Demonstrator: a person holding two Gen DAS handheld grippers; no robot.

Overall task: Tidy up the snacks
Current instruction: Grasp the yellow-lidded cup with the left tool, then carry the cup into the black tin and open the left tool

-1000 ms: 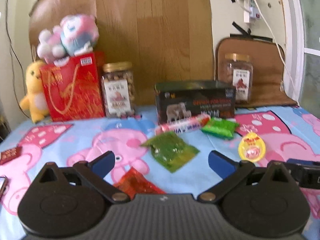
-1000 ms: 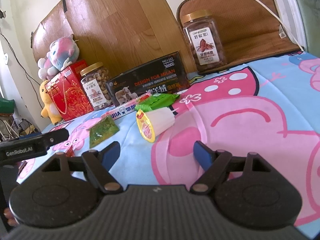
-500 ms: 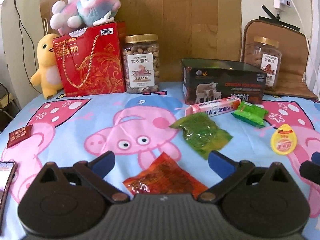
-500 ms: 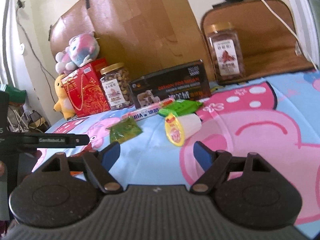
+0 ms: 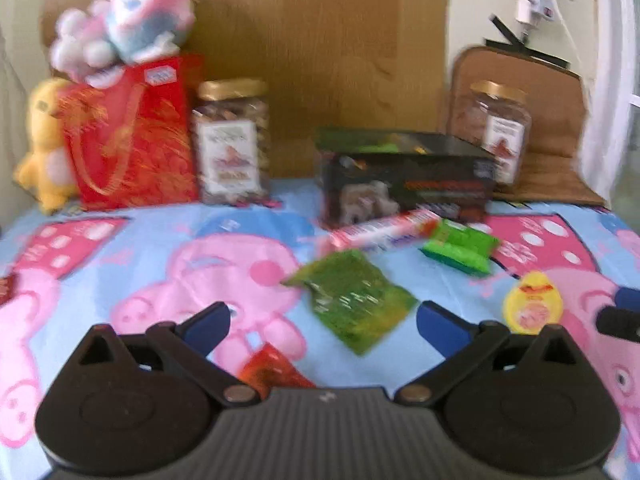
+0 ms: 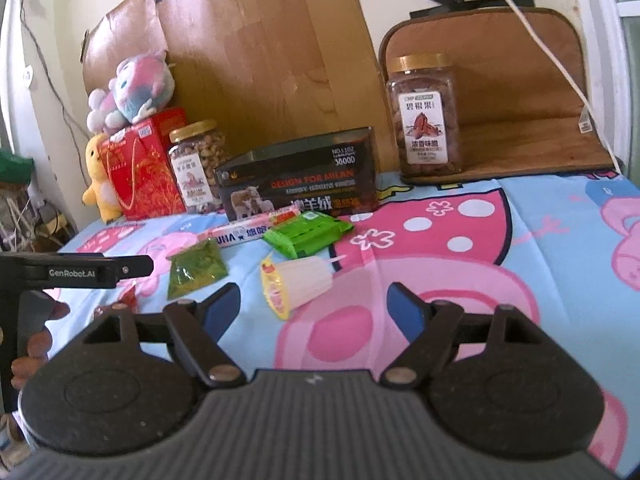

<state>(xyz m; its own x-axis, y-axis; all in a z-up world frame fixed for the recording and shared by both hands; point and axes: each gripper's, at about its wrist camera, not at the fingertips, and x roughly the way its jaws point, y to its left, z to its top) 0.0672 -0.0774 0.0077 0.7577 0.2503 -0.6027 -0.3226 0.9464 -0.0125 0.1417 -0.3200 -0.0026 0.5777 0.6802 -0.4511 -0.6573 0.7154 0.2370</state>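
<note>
The left wrist view is blurred, yet it alone shows the red-orange packet [image 5: 272, 370] just ahead of the left hand-held gripper [image 5: 322, 326], whose fingers are spread wide and empty. The right wrist view is sharp: the dark box [image 6: 298, 184] reads "DESIGN FOR MILAN", the pink candy tube [image 6: 252, 230] "UHA", and the other tool's arm "GenRobot.AI". The right hand-held gripper [image 6: 314, 306] is likewise wide open, holding nothing, with the jelly cup [image 6: 294, 284] lying on its side just beyond it on the cartoon-print cloth [image 6: 500, 264]. Two green packets [image 6: 306, 232] [image 6: 196, 266] lie nearby.
</note>
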